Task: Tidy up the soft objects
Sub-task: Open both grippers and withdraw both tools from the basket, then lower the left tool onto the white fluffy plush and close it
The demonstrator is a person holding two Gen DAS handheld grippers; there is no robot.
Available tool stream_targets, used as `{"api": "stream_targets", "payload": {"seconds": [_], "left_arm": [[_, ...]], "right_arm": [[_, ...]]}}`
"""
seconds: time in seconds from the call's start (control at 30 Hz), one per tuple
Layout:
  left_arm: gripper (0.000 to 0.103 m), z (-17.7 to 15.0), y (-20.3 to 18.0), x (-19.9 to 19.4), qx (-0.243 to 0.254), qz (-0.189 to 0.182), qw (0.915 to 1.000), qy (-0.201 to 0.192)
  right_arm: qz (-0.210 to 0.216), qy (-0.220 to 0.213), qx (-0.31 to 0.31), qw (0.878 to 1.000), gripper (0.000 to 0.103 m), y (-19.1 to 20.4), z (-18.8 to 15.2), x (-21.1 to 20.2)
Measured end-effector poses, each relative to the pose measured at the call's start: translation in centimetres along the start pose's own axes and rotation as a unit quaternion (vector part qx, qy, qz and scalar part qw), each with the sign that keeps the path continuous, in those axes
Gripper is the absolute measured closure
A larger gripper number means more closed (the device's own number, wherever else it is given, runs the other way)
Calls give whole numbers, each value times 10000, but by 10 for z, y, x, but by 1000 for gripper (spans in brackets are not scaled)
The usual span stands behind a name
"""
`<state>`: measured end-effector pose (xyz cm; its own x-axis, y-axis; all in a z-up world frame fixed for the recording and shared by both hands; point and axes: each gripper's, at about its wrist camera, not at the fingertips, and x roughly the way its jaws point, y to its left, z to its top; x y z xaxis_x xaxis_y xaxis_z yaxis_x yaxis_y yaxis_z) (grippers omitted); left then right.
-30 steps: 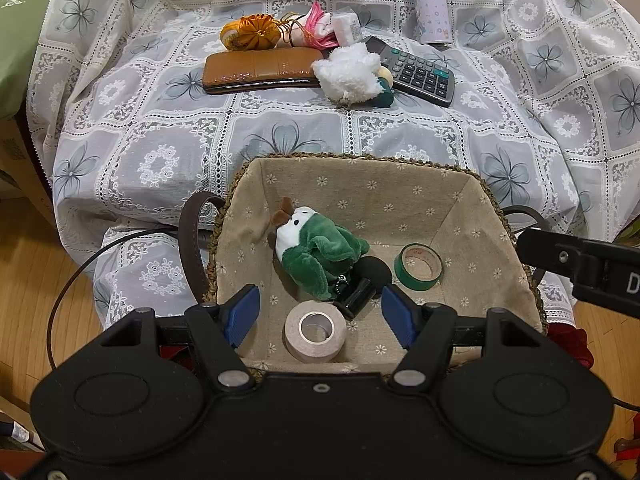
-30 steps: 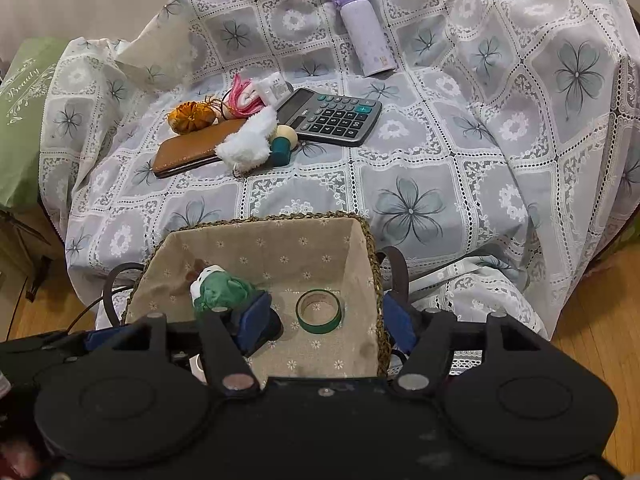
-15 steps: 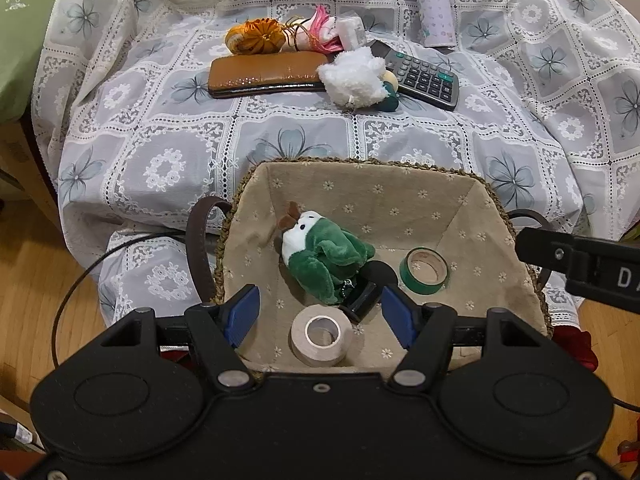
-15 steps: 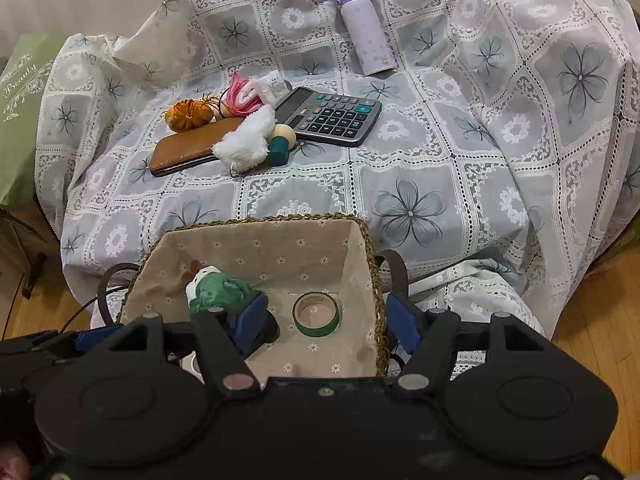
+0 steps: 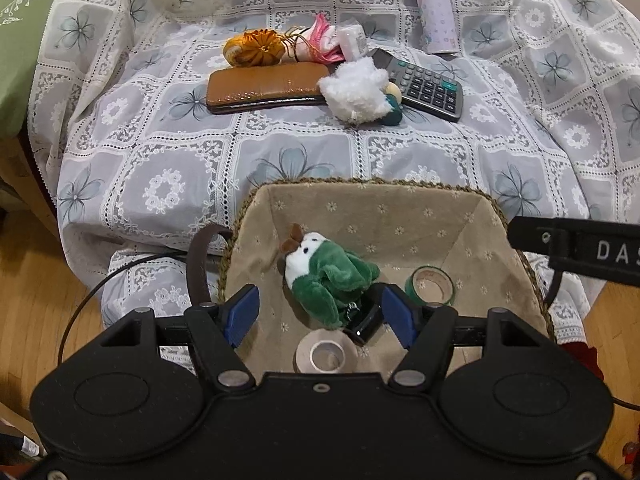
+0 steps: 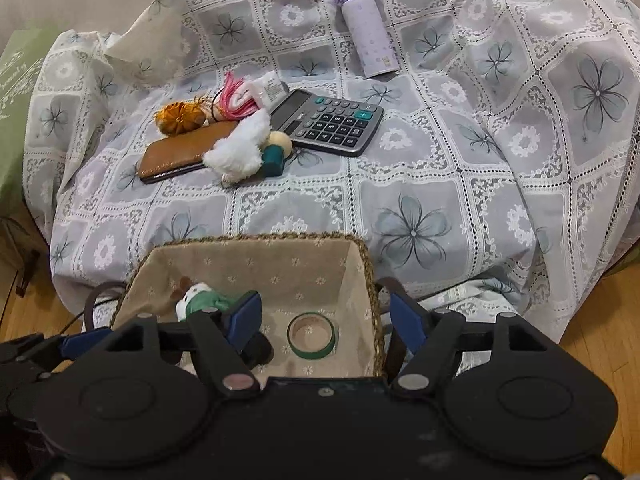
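Observation:
A green and white plush toy (image 5: 326,272) lies inside the lined woven basket (image 5: 440,216); it also shows in the right wrist view (image 6: 200,299). A white fluffy plush (image 5: 354,90) (image 6: 239,148) and an orange plush pumpkin (image 5: 254,46) (image 6: 179,119) lie on the lace-covered seat beyond the basket. My left gripper (image 5: 322,314) is open and empty above the basket's near side. My right gripper (image 6: 326,318) is open and empty over the basket (image 6: 366,256).
The basket also holds a beige tape roll (image 5: 326,356), a green tape roll (image 5: 430,285) and a black object (image 5: 366,318). On the seat lie a brown wallet (image 5: 266,86), a calculator (image 5: 426,86), a lilac bottle (image 5: 436,8) and a pink tassel (image 5: 322,38). Wooden floor lies around.
Both grippers have drawn back and up a little from the basket, so more of the seat shows. Both stay open. The green plush has not moved.

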<state>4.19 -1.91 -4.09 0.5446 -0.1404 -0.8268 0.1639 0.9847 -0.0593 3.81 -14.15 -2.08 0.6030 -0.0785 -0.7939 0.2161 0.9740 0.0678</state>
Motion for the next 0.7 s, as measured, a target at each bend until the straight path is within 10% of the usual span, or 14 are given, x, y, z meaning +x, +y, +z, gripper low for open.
{"api": "stream_targets", "payload": {"seconds": [0.7], "left_arm": [[30,77,9,42,-44,10,10000,88]], "right_arm": [[-32,218,326,9992,25,-13,66,72]]}}
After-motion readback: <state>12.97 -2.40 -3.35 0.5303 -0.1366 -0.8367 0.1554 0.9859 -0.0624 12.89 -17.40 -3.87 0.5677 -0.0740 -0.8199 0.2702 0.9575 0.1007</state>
